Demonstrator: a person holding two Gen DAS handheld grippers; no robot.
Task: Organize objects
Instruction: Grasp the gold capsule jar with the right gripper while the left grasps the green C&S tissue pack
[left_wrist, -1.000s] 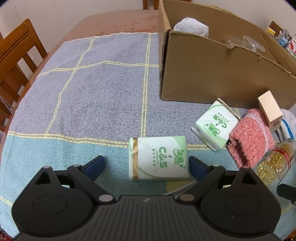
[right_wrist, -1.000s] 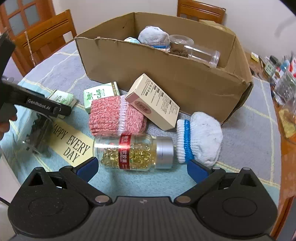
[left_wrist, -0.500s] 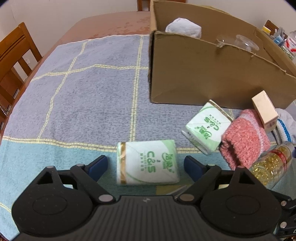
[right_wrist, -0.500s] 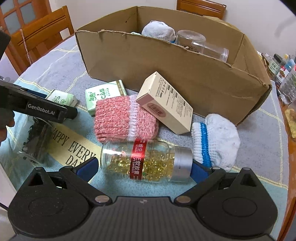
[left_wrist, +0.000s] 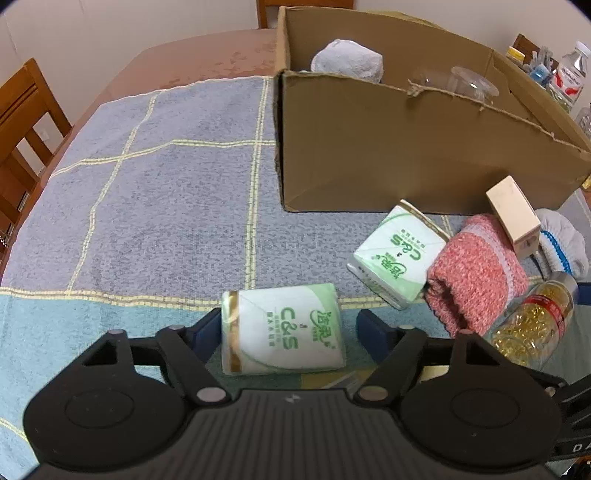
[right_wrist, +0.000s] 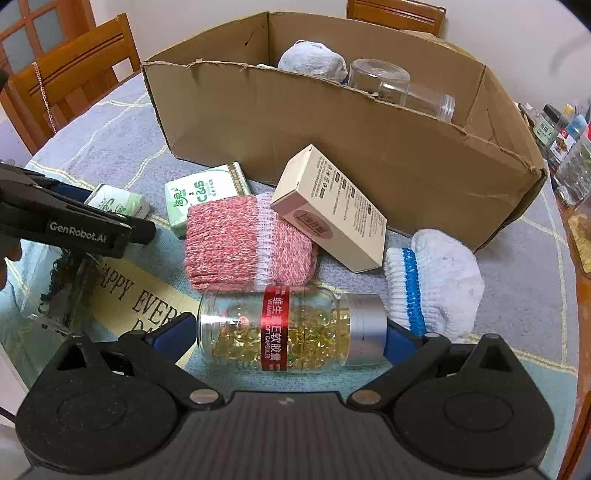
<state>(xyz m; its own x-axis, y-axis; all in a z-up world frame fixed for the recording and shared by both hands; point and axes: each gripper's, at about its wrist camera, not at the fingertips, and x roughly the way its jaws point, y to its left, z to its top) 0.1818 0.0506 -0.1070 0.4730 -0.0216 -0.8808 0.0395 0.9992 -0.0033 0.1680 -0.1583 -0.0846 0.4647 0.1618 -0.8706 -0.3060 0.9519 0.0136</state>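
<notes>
The left gripper (left_wrist: 288, 328) has just been closing around a tissue pack (left_wrist: 282, 334) lying on the tablecloth (left_wrist: 166, 192); one pad touches, the other stands just clear. The right gripper (right_wrist: 291, 332) straddles a lying capsule bottle (right_wrist: 291, 328), both pads at its ends, though a firm pinch cannot be told. Beyond stands the cardboard box (right_wrist: 332, 140).

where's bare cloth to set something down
Bare: the blue cloth left of the cardboard box, beyond the tissue pack. Crowded: the box front, where a second tissue pack, pink sock, capsule bottle and white sock cluster.
</notes>
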